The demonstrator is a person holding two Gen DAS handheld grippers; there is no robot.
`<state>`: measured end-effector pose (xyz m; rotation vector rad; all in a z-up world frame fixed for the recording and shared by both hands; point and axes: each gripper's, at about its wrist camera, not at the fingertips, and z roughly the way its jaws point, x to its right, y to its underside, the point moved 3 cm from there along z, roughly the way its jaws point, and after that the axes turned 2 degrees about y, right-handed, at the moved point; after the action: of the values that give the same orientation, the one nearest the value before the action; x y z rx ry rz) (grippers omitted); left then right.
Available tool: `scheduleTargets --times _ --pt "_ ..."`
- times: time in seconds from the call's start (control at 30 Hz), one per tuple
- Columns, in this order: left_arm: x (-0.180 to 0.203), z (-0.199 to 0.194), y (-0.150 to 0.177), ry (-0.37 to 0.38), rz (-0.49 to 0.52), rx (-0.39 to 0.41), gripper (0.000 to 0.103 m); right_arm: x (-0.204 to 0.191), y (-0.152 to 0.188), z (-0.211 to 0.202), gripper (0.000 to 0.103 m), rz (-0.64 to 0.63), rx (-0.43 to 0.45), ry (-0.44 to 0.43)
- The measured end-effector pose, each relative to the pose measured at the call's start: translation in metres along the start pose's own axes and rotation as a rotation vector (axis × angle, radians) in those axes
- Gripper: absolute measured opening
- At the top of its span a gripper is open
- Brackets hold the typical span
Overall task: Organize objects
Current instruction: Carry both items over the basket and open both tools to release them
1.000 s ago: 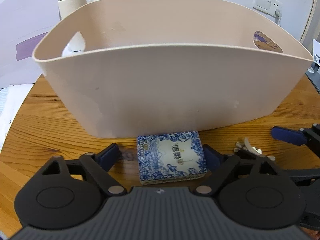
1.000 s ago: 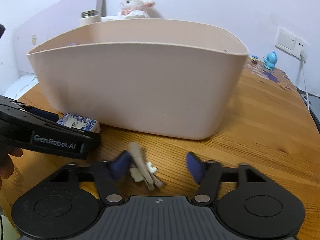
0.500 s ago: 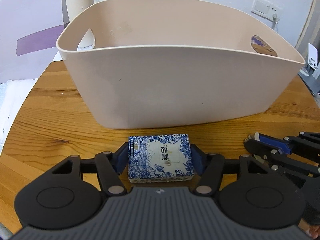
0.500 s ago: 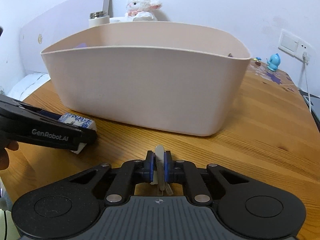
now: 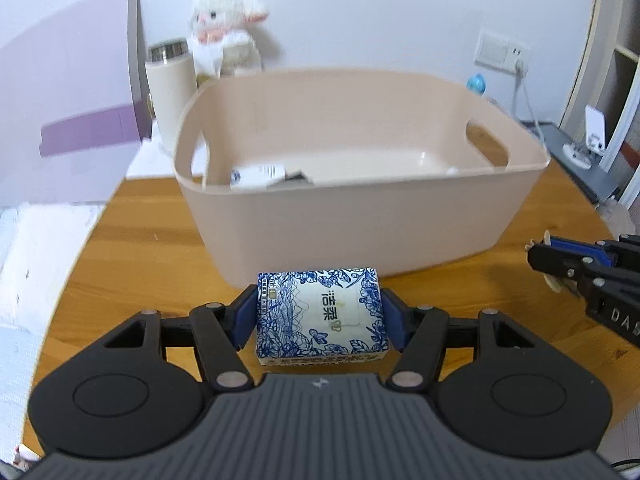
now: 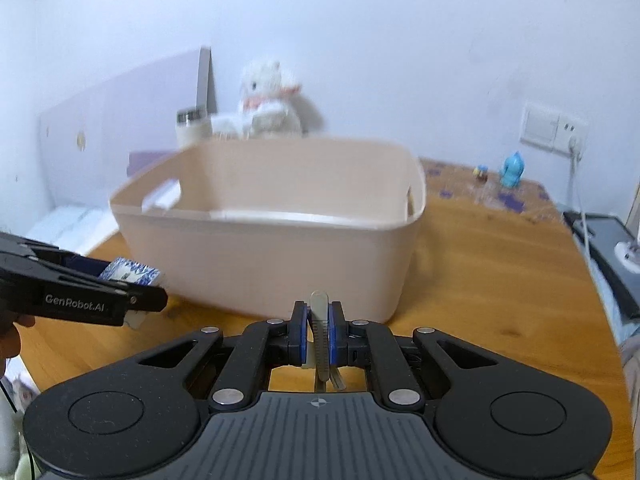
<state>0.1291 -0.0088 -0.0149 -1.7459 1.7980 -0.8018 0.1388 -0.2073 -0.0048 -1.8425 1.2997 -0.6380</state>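
Two fisheye views, one mounted on each handheld gripper, both looking forward and downward along the fingers, edges strongly curved. Left wrist view: close over the wooden table [image 5: 132,248], facing the long side of the beige tub [image 5: 360,216] almost square on, high enough to see inside; left gripper [image 5: 320,312] filling the lower frame, right gripper [image 5: 588,272] entering at the right edge. Right wrist view: set further right, facing the tub [image 6: 280,248] at an angle; right gripper [image 6: 319,330] low in frame, left gripper [image 6: 120,298] entering from the left. Shared: tub, table [image 6: 480,280], plush toy [image 5: 226,28] [image 6: 272,100], flask [image 5: 170,80] [image 6: 192,126], wall socket [image 5: 502,52] [image 6: 552,126].
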Motion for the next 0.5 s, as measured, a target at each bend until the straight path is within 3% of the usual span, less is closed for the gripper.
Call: scheduleTargets --times 0.23,0.5 --pt "0.012 -0.022 -0.032 0.018 0.012 0.099 0.065 0.006 -0.027 -0.021 0.01 -0.01 0.111 0.047" --pt "0.007 -0.037 -0.067 -0.034 0.04 0.188 0.065 0.013 -0.065 -0.019 0.01 -0.006 0.19 0.074"
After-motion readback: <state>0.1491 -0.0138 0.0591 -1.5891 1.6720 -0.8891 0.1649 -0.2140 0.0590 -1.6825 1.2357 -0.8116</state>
